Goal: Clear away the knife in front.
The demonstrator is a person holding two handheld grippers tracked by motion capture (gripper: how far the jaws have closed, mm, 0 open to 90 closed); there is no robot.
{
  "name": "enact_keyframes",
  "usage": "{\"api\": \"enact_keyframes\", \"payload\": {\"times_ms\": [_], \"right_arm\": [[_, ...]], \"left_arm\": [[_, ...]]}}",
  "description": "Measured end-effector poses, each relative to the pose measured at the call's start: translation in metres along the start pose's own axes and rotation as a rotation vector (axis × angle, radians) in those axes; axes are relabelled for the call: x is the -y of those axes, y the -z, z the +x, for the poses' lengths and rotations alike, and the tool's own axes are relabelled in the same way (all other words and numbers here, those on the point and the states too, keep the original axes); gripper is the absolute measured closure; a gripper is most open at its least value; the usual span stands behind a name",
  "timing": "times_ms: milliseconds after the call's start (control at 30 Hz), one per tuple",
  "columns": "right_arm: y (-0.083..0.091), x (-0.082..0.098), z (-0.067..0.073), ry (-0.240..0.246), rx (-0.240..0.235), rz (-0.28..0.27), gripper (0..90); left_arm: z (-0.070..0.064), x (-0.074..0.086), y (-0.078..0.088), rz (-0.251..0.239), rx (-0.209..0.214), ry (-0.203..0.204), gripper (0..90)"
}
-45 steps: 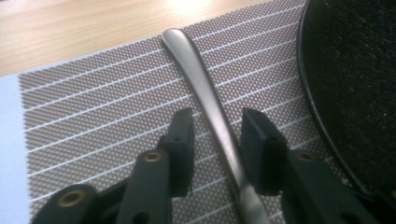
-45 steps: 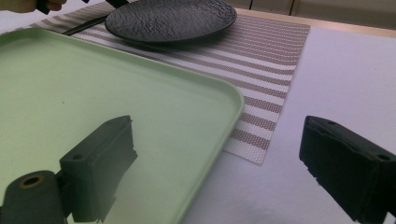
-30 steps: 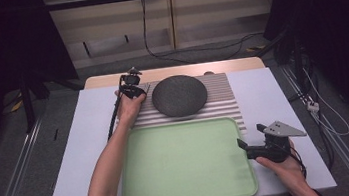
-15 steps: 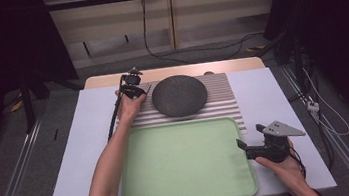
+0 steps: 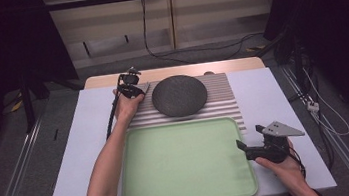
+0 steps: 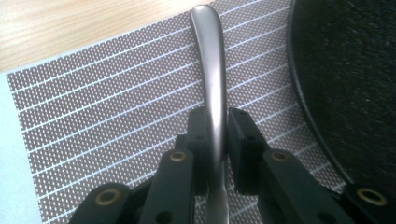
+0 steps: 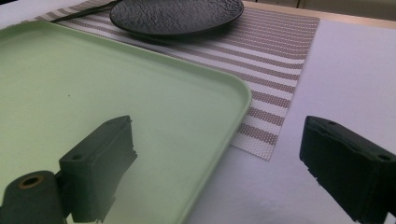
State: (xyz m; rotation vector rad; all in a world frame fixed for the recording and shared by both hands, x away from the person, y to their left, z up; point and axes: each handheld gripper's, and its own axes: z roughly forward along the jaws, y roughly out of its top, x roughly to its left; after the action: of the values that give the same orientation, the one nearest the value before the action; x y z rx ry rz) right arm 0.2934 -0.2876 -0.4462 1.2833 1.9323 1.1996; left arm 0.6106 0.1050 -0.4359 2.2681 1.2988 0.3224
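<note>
My left gripper (image 5: 132, 84) is at the far left of the striped placemat (image 5: 224, 103), just left of the round black plate (image 5: 179, 95). In the left gripper view its jaws (image 6: 217, 122) are shut on the handle of a metal utensil (image 6: 209, 60). The handle runs away from the jaws over the placemat (image 6: 107, 102), beside the plate's rim (image 6: 355, 70); its working end is hidden. My right gripper (image 5: 243, 146) rests open by the right edge of the pale green tray (image 5: 185, 163). In the right gripper view the jaws (image 7: 219, 149) stand wide apart over the tray's corner (image 7: 233, 93), with nothing between them.
The tray lies in front of the placemat on a white tabletop (image 5: 267, 91). A wooden strip (image 5: 174, 72) runs behind the placemat. Cables trail on the floor beyond the table and at the right.
</note>
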Motion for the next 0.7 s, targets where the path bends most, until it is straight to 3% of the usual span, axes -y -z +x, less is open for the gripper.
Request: {"api": "enact_keyframes", "payload": {"times_ms": [633, 700], "right_arm": [[0.0, 0.0, 0.0, 0.0, -0.003, 0.004, 10.1], [0.0, 0.0, 0.001, 0.002, -0.001, 0.003, 10.1]], "left_arm": [[0.002, -0.003, 0.028, -0.037, 0.025, -0.024, 80.0], [0.001, -0.003, 0.031, -0.047, 0.036, -0.01, 80.1]]}}
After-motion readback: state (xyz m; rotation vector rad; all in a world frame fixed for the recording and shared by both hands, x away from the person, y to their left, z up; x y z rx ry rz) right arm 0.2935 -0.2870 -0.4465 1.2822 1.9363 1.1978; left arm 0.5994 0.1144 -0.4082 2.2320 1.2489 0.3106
